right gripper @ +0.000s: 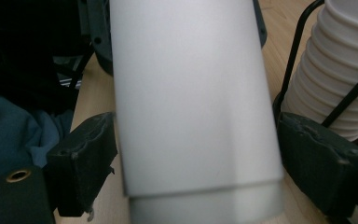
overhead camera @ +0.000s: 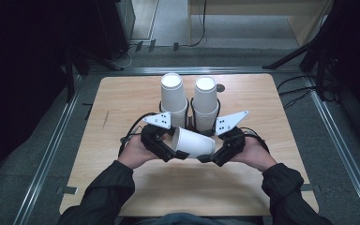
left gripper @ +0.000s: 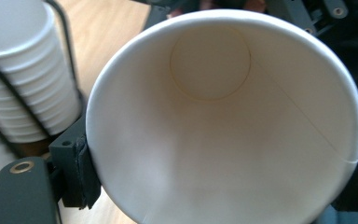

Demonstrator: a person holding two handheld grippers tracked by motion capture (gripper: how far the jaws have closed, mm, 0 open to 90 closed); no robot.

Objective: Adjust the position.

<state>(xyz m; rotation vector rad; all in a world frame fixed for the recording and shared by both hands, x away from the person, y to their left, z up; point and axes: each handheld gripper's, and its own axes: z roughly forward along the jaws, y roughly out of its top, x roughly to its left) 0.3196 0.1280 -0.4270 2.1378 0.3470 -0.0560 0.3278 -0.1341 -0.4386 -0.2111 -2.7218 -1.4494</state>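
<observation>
A white paper cup (overhead camera: 194, 143) lies on its side between my two grippers, just above the wooden table (overhead camera: 122, 103). My left gripper (overhead camera: 172, 149) is shut on its rim end. In the left gripper view the cup's open mouth (left gripper: 223, 116) faces the camera, with the left gripper (left gripper: 219, 182) pads pressing the rim on either side. My right gripper (overhead camera: 213, 154) is at the base end. In the right gripper view the cup's wall (right gripper: 196, 102) stands between the jaws of the right gripper (right gripper: 198, 158), which sit open beside it without squeezing.
Two tall stacks of white cups (overhead camera: 173, 96) (overhead camera: 206, 98) stand in black wire holders just behind the grippers. The left stack (left gripper: 18, 70) and the right stack (right gripper: 340, 70) are close beside the jaws. Bare table lies to both sides and in front.
</observation>
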